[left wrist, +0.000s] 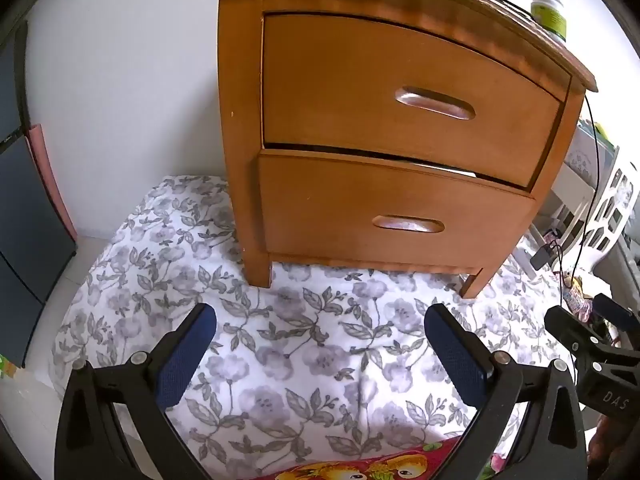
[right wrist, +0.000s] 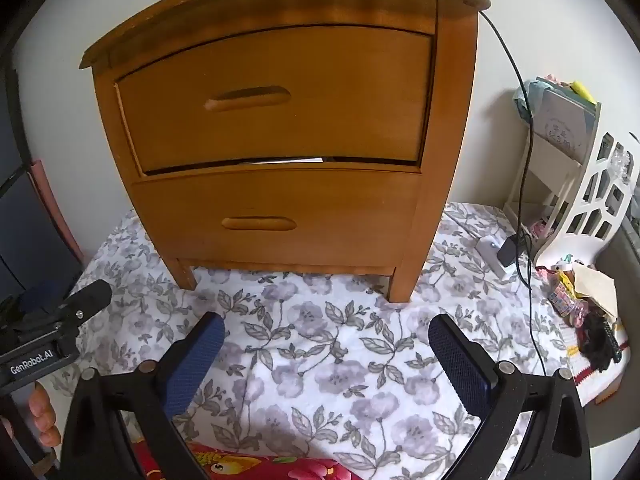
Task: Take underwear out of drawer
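1. Nightstand (left wrist: 384, 120), wooden with two drawers, is seen standing on a floral bedsheet (left wrist: 304, 352). The upper drawer (left wrist: 400, 96) sits flush; the lower drawer (left wrist: 384, 216) stands slightly proud, with a dark gap along its top edge.
2. Underwear is not seen in either view; it is judged to be inside a drawer. A white sliver (right wrist: 286, 160) shows in the gap between the drawers, but what it is cannot be told.
3. Left gripper (left wrist: 320, 336) and right gripper (right wrist: 326, 338) are held short of the nightstand, angled down over the sheet. Both sets of jaws are spread wide, with nothing between them.
4. Step in hand is judged to be the approach; no drawer has been pulled out yet. The next move calls for one gripper to be brought up to a recessed handle (left wrist: 408, 225), hooked or pinched there, and drawn straight back.
5. Left wrist view alone shows a green-labelled bottle (left wrist: 549, 12) on the nightstand top and the other gripper at its right edge.
6. Right wrist view alone shows a white lattice rack (right wrist: 592, 200), a black cable (right wrist: 528, 160) hanging from the top, clutter beside the rack, and fingers (right wrist: 42, 412) on the other gripper's handle.
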`<state>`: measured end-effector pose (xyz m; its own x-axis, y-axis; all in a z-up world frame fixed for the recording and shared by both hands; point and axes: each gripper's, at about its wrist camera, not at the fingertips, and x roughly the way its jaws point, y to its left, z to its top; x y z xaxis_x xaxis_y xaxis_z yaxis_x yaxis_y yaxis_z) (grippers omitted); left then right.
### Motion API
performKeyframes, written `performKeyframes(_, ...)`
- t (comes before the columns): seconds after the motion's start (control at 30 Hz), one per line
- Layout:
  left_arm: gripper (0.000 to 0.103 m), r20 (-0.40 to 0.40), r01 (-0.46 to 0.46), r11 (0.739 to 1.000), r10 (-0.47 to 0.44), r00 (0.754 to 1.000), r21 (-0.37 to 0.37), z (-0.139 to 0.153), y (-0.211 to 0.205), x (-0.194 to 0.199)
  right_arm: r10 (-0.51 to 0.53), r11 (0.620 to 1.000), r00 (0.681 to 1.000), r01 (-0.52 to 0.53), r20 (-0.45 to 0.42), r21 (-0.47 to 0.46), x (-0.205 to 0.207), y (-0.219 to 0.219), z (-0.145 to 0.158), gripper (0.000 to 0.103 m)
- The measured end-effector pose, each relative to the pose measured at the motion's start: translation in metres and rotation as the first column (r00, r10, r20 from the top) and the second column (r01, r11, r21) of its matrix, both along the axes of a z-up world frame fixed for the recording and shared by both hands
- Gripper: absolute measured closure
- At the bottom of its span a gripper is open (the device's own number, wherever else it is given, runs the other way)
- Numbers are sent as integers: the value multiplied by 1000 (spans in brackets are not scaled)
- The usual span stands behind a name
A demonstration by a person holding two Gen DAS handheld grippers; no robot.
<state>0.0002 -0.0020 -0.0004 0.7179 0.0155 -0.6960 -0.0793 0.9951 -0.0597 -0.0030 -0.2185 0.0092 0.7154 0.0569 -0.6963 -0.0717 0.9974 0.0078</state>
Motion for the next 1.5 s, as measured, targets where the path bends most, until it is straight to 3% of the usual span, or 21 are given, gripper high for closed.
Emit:
performKeyframes(0.13, 0, -15, 1, 1000, 0, 1000, 29, 2, -10, -1, 2, 1000, 1000, -2, -2, 2, -4, 2, 3, 0)
performKeyframes(0.27, 0, -32, 17, 999, -18, 999, -43, 4, 0, -4, 1, 1000, 1000, -1, -14, 6, -2, 2, 3, 0)
performKeyframes(0.4, 0, -53, 5, 1000, -7, 999, -28, -1, 1, 0, 3, 1000, 1000, -3, -14, 4, 4, 6, 5, 0)
performKeyframes(0.7, 0, -45, 14, 1000, -14, 999, -6, -1, -2, -1, 9, 1000, 1000, -9, -22, 2, 0, 6, 0, 0)
performKeyframes(1.3, 0, -48, 14, 999, -16, 999, -51, -5, -1, 1, 17, 1000, 999, -18, -29, -8, -2, 8, -1, 0)
performKeyframes(1.5, 0, -34, -27, 998, 25, 999, -57, -5, 6, 2, 20, 1000, 999, -20, -39, -10, -2, 9, -2, 0)
